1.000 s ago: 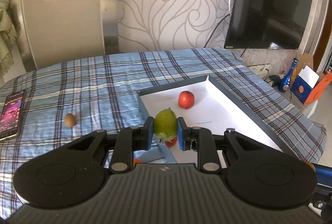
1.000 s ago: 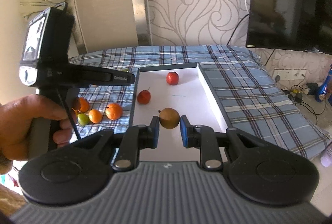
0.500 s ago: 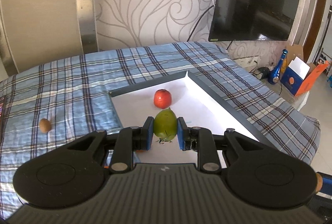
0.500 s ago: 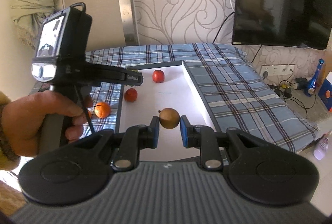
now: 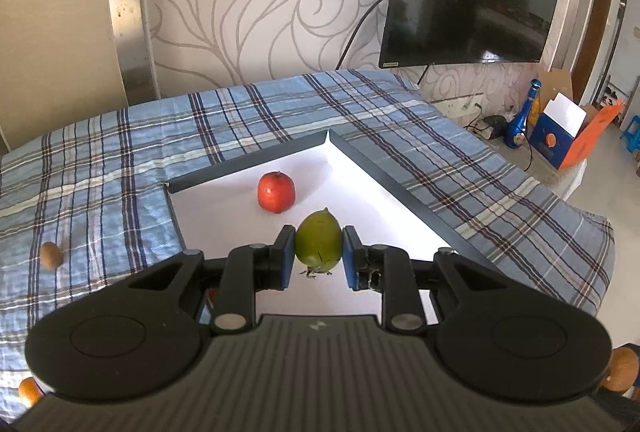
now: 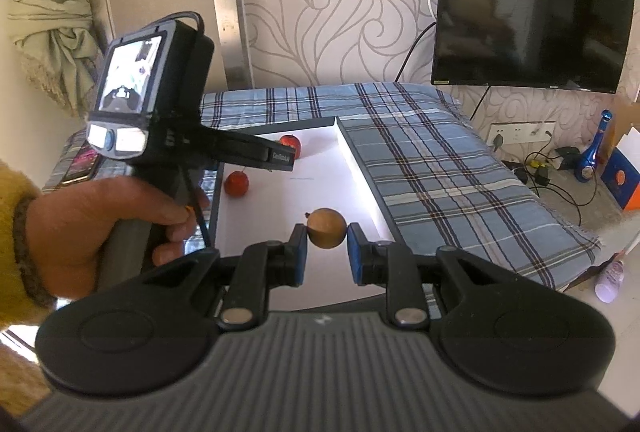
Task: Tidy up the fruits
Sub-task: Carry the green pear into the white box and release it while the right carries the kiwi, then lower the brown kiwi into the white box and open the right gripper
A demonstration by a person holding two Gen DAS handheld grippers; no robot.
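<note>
**Both grippers carry fruit over the white tray**

Left wrist view: your left gripper [image 5: 319,263] is clamped on a green fruit [image 5: 318,247], its blue pads pressed against both sides. The fruit is smooth, matte and egg-shaped with a small pointed tip up top; dry sepals poke out beneath it. It sits at the centre of the frame, above the white tray [image 5: 248,164], a shallow rectangular box with a dark thin rim and a plain paper-white floor. Just above the green fruit in the frame, a glossy round red fruit [image 5: 276,191] rests on the tray floor, apart from the pads. At the left edge a small brown oval fruit [image 5: 51,255] lies on the blue plaid cloth [image 5: 120,160], a soft woven fabric with slight wrinkles.

Right wrist view: your right gripper [image 6: 327,253] holds a round brown fruit [image 6: 326,228] with a dull, russet skin and a short stem stub; the left pad touches it, and the right pad sits tight beside it. It hangs at frame centre over the tray floor. Left of centre, your left hand [image 6: 100,228] grips the other tool's handle. Two red fruits, one nearer [image 6: 236,183] and one farther [image 6: 291,144], lie on the tray.
</note>
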